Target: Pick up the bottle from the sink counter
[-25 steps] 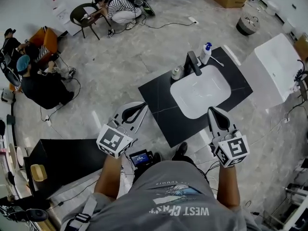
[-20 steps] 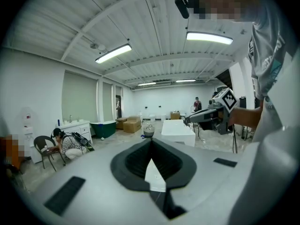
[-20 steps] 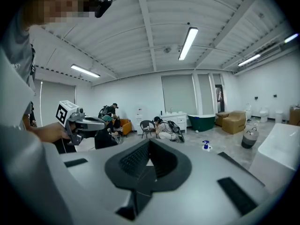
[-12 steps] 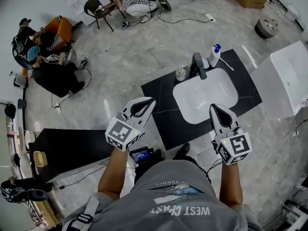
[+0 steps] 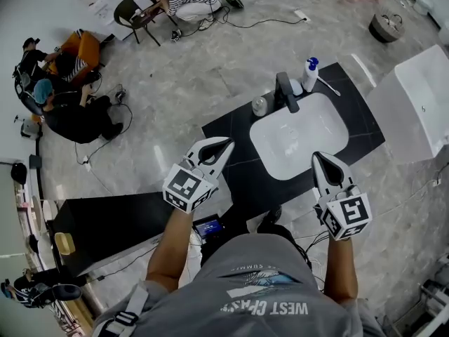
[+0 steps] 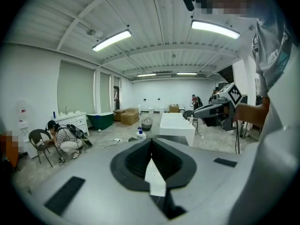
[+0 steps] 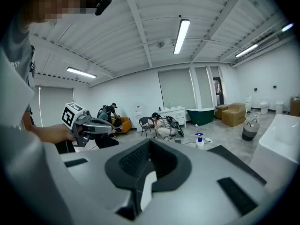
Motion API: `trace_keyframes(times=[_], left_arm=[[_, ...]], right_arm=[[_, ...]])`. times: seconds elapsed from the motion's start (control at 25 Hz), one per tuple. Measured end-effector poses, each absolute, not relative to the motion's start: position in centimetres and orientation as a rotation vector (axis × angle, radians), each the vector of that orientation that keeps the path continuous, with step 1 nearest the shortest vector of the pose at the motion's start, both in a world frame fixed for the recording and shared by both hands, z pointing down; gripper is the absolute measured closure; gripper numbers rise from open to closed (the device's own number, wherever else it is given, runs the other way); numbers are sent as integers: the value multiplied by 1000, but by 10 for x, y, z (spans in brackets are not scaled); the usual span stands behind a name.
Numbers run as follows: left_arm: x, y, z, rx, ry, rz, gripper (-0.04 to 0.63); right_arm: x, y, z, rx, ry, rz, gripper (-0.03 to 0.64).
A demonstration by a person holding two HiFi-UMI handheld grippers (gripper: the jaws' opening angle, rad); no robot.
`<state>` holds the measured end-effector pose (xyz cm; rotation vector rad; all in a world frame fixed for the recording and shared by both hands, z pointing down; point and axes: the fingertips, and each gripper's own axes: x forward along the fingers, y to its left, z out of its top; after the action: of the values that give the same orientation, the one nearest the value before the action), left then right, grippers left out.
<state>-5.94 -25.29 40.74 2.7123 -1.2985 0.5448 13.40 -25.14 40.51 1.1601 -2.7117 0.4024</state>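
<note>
Both empty and tightly closed, the left gripper and right gripper are being held on the near side of the sink; the bottle at its far edge risks being toppled unless the jaws are opened.

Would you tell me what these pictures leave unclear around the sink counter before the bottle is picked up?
- The bottle: its label is too small to read in every view.
- The round item beside the faucet: too small to identify in the head view.
- The thin object right of the bottle: likewise too small to identify.
</note>
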Motion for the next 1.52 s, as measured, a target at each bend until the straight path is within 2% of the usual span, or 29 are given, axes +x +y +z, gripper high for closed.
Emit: trace_keyframes(times=[0.64, 0.76, 1.28, 1.52], left_arm=[[-80, -327, 485, 2705, -1062, 554, 585], [-78, -341, 501, 2702, -1041, 573, 536], [-71, -394, 587, 2656, -1008, 656, 428], [-65, -417, 625, 2649, -1006, 696, 335]], right_arm=[[114, -258, 424, 1343, -2533, 488, 615], [112, -258, 427, 1354, -2511, 497, 615], [118, -259, 466, 1413, -2392, 602, 615], [121, -259, 479, 1414, -2361, 634, 615]])
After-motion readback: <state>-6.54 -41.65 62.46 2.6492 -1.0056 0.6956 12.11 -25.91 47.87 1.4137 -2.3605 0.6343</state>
